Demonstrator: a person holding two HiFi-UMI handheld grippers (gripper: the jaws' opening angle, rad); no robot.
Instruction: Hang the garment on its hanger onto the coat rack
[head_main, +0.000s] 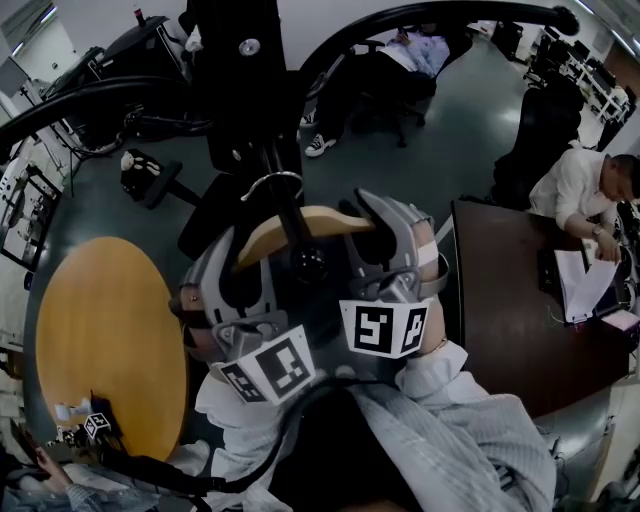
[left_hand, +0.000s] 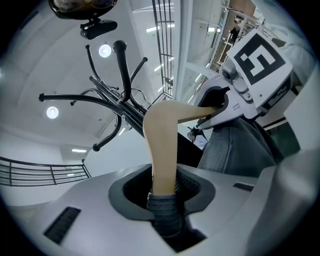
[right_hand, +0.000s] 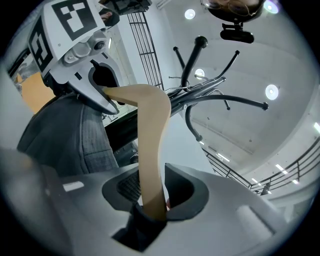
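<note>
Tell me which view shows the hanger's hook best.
Head view: from above, the hook shows as a bright metal curve right against the dark rack. In the left gripper view and the right gripper view it is only thin wire, hard to pick out among the rack's arms against the ceiling.

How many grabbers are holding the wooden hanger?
2. The left gripper clamps one arm of the wooden hanger, at the head view's left; the right gripper clamps the other arm, at its right.
</note>
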